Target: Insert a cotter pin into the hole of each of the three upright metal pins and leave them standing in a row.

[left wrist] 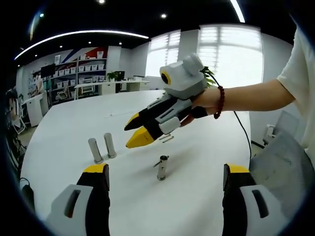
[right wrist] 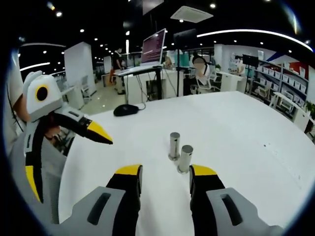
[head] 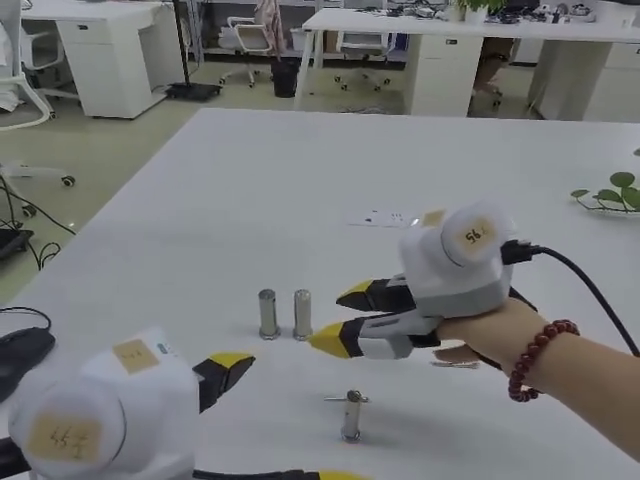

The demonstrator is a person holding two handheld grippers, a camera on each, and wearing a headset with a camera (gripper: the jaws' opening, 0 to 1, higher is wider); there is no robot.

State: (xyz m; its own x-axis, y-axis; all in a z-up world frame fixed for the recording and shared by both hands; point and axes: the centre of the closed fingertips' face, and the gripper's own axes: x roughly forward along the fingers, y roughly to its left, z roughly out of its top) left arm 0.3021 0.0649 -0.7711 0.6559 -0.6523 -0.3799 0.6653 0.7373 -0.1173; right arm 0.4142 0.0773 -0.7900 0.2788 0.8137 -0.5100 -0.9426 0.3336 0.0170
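With one metal pin (head: 350, 412) at lower centre already cottered, my empty, narrowly parted right gripper (head: 327, 318) faced two bare pins (head: 302, 314); I judged fetching a loose cotter pin (head: 455, 365) came next.

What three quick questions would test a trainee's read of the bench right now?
1. How many bare metal pins stand side by side just ahead of the right gripper?
2. True or false: the nearer pin, standing apart from them, already carries a cotter pin.
3. The left gripper is: A) open and empty, B) shut on a pin, C) shut on a cotter pin.
Key: 1 two; 2 true; 3 A.
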